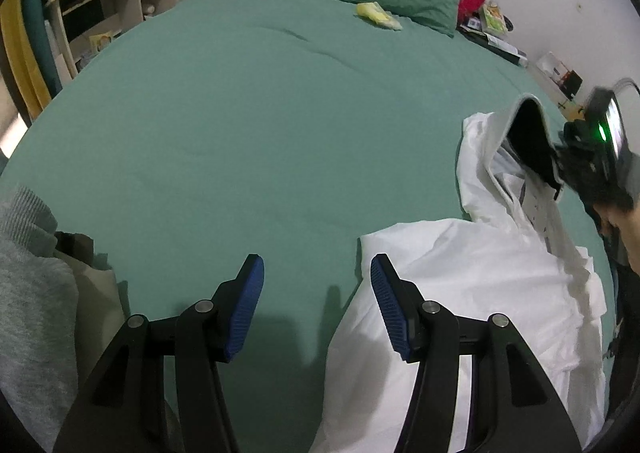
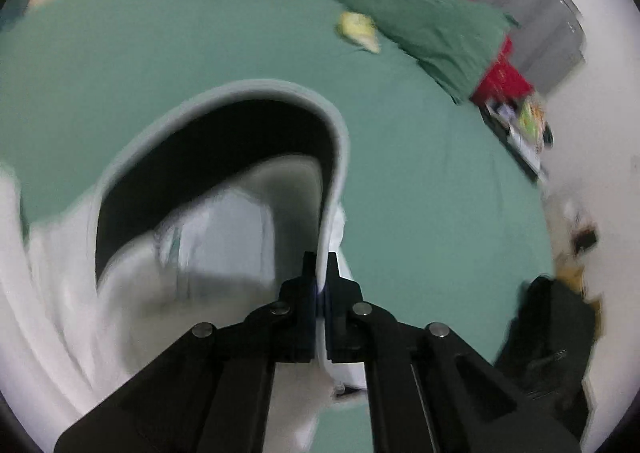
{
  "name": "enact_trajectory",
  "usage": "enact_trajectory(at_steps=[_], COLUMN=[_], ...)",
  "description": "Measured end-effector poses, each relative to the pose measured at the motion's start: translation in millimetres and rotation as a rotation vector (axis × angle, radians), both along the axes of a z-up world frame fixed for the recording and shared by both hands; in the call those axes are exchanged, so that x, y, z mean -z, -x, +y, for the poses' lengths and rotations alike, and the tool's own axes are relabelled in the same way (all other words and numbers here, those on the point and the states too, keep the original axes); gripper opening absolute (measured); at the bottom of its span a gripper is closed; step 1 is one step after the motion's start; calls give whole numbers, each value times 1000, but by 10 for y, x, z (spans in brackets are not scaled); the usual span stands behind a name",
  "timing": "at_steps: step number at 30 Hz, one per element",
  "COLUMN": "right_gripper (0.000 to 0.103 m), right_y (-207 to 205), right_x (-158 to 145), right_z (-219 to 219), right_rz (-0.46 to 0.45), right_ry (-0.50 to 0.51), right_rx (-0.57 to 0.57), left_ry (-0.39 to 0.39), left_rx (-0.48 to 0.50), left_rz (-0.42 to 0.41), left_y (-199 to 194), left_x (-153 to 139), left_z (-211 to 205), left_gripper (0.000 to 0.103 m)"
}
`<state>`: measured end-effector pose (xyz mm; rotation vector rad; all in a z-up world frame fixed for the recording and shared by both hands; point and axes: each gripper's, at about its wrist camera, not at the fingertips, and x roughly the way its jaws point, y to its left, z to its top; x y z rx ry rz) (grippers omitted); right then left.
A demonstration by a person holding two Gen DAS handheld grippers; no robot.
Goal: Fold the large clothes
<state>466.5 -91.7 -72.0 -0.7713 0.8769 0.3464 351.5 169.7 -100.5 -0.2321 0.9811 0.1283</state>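
The white jacket (image 1: 472, 293) lies bunched on the bed (image 1: 260, 133) at 4 o'clock in the left view. Step in hand: laying out. The right gripper (image 2: 321, 265), jaws clenched on the collar (image 2: 280, 87), lifts it. The left gripper (image 1: 316, 285), jaws released, should next take the near edge and spread it flat.

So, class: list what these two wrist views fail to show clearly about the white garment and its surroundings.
- White hooded garment: its lower part is cut off by the bottom edge in the left wrist view, partly behind the open left hand-held gripper.
- Grip spot: in the right wrist view, the closed right hand-held gripper covers the pinched hem.
- Small yellow item on the green bedsheet: motion-blurred, unidentifiable.
- Bedside clutter: too small.
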Motion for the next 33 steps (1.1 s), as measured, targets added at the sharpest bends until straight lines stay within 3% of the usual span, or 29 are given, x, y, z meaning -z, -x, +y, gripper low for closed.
enact_trajectory(at_steps=[2, 5, 8, 11, 12, 14, 17, 20, 23, 27, 30, 33], right_gripper=[3, 4, 11, 18, 23, 60, 65, 79, 85, 93, 95, 96], right_y=[249, 512, 691, 730, 659, 550, 561, 579, 527, 121, -186, -580], right_x=[45, 94, 211, 213, 193, 146, -17, -288, -633, -958, -1010, -888], right_z=[-85, -232, -381, -528, -636, -807, -909, -1042, -1232, -1449, -1467, -1370], right_rz=[14, 72, 167, 185, 221, 333, 368, 379, 346, 270, 197, 199], right_ry=[60, 69, 10, -111, -200, -337, -341, -407, -503, -620, -667, -723], right_rx=[-63, -110, -105, -44, 8, 66, 59, 24, 13, 69, 158, 227], left_ry=[1, 17, 9, -23, -36, -42, -38, -38, -14, 7, 6, 4], left_rx=[-5, -6, 12, 57, 70, 87, 91, 66, 33, 16, 2, 6], left_rz=[13, 19, 12, 11, 12, 14, 8, -3, -6, -2, 10, 24], left_y=[10, 59, 110, 155, 163, 161, 139, 124, 93, 43, 2, -44], left_x=[25, 23, -1, -1, 0, -4, -21, -38, -50, -24, 29, 78], left_z=[18, 19, -52, -203, -256, -316, -342, -309, -239, -186, -176, -193], left_gripper=[59, 59, 59, 59, 59, 59, 59, 59, 59, 59, 59, 59])
